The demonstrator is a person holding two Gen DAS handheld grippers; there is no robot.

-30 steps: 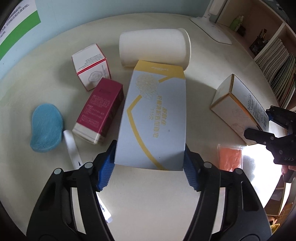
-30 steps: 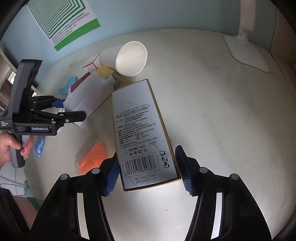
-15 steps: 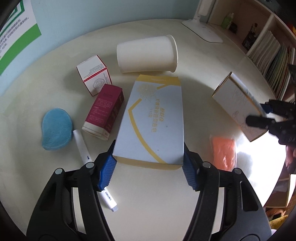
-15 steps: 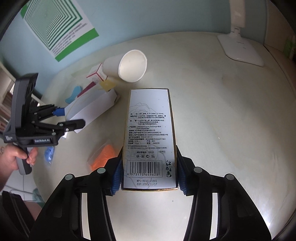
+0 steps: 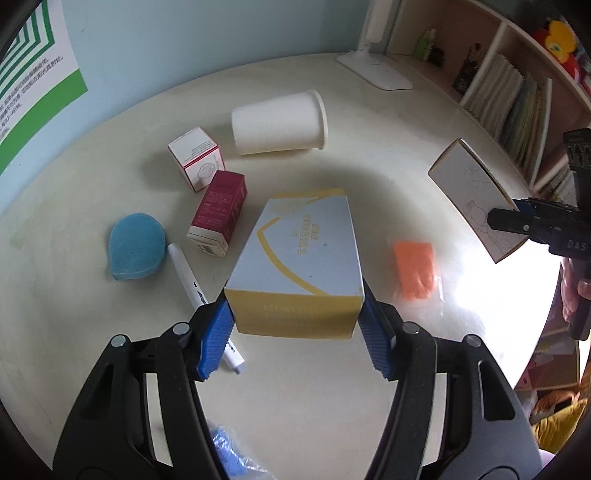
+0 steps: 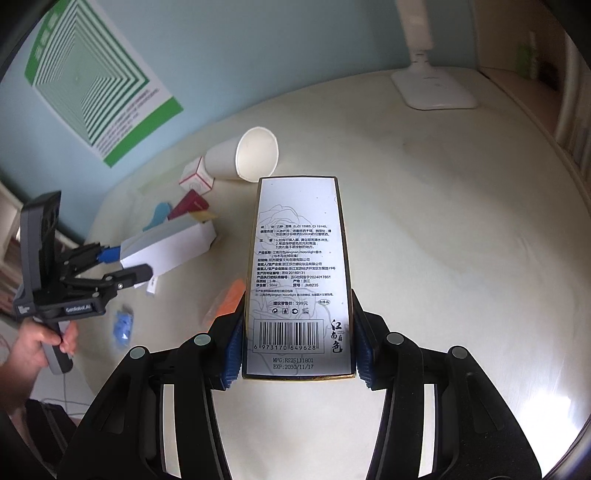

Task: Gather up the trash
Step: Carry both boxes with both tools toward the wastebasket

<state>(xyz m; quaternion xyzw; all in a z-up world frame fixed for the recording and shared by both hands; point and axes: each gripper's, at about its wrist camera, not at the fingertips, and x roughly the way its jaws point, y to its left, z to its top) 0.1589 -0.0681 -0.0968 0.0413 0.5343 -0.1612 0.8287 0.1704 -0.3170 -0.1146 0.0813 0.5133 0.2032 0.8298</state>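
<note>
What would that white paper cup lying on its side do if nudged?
The white paper cup would probably roll in a curve, since it tapers. It looks empty, so likely light and easily crushed by a firm squeeze.

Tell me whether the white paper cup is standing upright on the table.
No, the white paper cup lies on its side on the table, its open mouth showing sideways in the right wrist view.

Looks like a study corner at home: a round cream table (image 5: 369, 166) against a pale blue wall (image 6: 258, 55), a white desk lamp (image 6: 432, 85) at the back, a green-striped poster (image 6: 96, 85) pinned up, and wooden shelves (image 5: 517, 92) packed with books (image 5: 509, 99) and a plush toy (image 5: 557, 35).
</note>
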